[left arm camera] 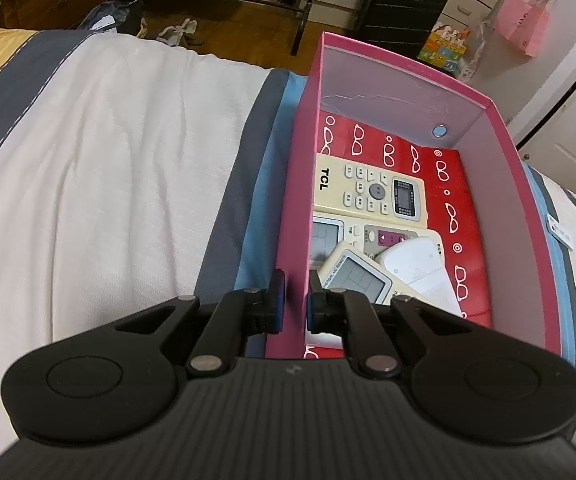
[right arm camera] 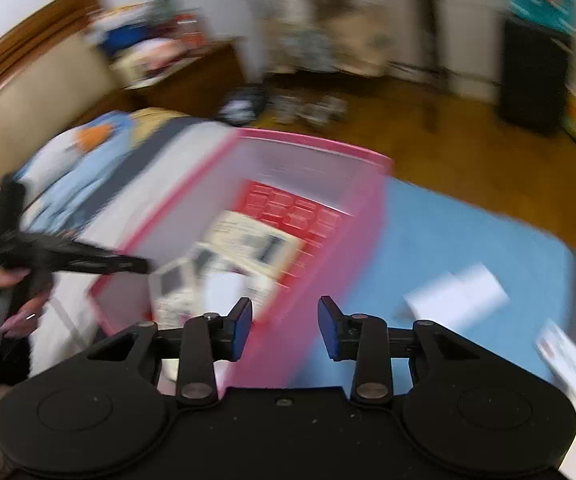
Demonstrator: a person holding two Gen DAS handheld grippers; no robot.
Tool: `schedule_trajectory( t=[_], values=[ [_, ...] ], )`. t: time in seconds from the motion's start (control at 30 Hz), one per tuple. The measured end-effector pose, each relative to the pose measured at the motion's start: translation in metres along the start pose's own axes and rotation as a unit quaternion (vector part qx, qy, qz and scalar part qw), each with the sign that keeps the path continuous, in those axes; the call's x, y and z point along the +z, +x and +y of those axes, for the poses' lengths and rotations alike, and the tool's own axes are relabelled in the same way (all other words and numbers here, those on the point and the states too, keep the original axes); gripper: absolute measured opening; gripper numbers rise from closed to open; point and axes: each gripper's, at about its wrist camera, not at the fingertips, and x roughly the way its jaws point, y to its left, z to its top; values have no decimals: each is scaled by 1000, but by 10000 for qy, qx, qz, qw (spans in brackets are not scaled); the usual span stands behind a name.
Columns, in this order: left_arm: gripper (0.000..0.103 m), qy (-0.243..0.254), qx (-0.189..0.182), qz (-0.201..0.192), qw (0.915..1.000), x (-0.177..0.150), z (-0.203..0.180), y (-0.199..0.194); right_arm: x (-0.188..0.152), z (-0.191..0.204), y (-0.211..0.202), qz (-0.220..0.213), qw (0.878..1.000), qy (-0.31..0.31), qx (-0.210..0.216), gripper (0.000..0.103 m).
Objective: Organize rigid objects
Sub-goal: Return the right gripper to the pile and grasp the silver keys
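Note:
A pink box [left arm camera: 408, 66] with a red patterned floor stands on the bed. It holds several cream remote controls, among them a TCL remote [left arm camera: 368, 190] and a universal AC remote [left arm camera: 354, 274]. My left gripper [left arm camera: 294, 304] is shut on the box's left wall, one finger outside and one inside. In the blurred right wrist view the pink box [right arm camera: 364, 224] lies ahead and left. My right gripper [right arm camera: 285, 326] is open and empty, above the box's near right corner. The left gripper [right arm camera: 68, 260] shows at the left of that view.
The bed has a white, grey and blue striped cover [left arm camera: 108, 160]. A white card [right arm camera: 460, 296] and a small packet [right arm camera: 564, 356] lie on the blue cover right of the box. A black suitcase [left arm camera: 404, 8], bags and a wooden floor lie beyond the bed.

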Motion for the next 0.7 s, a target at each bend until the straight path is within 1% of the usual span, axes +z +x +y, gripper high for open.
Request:
schedule_trajectory(
  t=[0.07,0.13,0.17,0.3,0.37,0.43,0.5,0.53,0.6,0.7],
  values=[
    [9,32,47,-11,10000,0,-2,0,-9,-26,-4,74,9979,642,-105,45],
    [8,37,61,-27,10000,0,-3,-1,-22,-47,-6,99,9942,1061,-126,49],
    [8,43,81,-55,9999,0,-3,-2,-28,-55,-5,149,9924,1211,-176,53],
    [7,44,123,-116,9998,0,-5,-4,-52,-76,6,304,9877,1477,-423,59],
    [7,31,123,-115,9999,0,-5,-4,-64,-82,15,352,9881,1377,-594,59],
    [7,22,104,-108,9999,0,-5,-5,-72,-84,26,407,9897,1121,-792,59],
    [7,47,45,-123,9999,1,-4,-6,-78,-83,35,400,9914,805,-947,55],
    [7,43,23,-119,9999,1,-3,-6,-81,-82,39,390,9926,631,-961,52],
    [7,44,6,-123,9999,1,-2,-6,-82,-78,45,369,9940,393,-955,51],
    [7,156,59,-140,9998,1,-5,-6,-85,-73,55,422,9930,-38,-1102,51]
  ],
)
